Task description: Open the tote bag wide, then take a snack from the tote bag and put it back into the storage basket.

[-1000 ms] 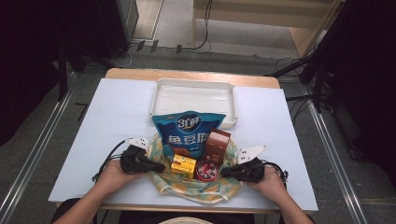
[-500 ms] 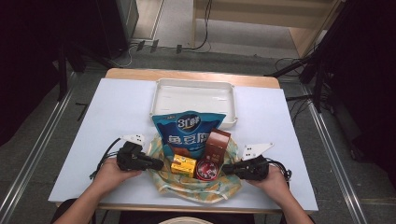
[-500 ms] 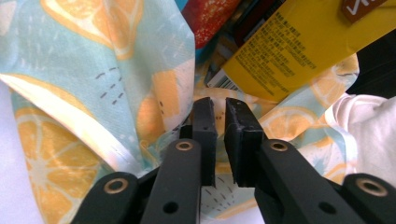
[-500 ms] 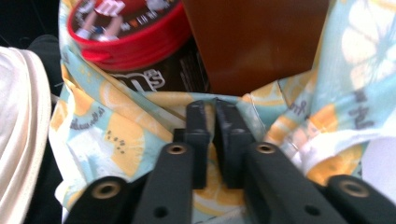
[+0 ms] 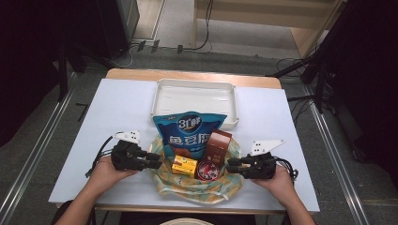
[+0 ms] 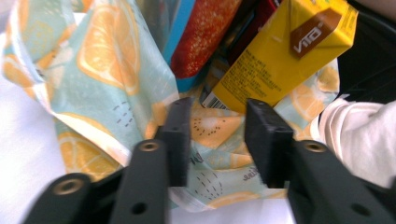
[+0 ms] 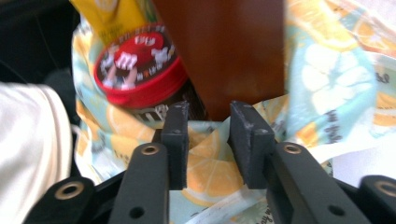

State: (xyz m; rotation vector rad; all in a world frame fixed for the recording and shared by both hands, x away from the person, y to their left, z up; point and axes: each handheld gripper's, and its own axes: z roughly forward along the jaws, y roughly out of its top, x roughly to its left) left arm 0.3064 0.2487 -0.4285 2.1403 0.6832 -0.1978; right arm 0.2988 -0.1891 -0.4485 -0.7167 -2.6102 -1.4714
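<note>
At the near edge of the desk [image 5: 117, 112] sits the fruit-print cloth bag [image 5: 187, 185], touching the white tray [image 5: 162, 101] behind it through the blue snack pouch [image 5: 187, 131] that leans out of it. Since a second ago both hands have lifted slightly off the bag's sides, and both claws have just been opening. The left claw [image 5: 158, 159] is released beside the bag's left rim; the right claw [image 5: 231, 165] is released at its right rim, cloth lying between the jaws, apparently unpinched. The bag's long axis runs left to right, mouth facing up; the yellow carton [image 5: 184, 166], red-lidded tub [image 5: 206, 169] and brown box [image 5: 218, 144] stand inside.
</note>
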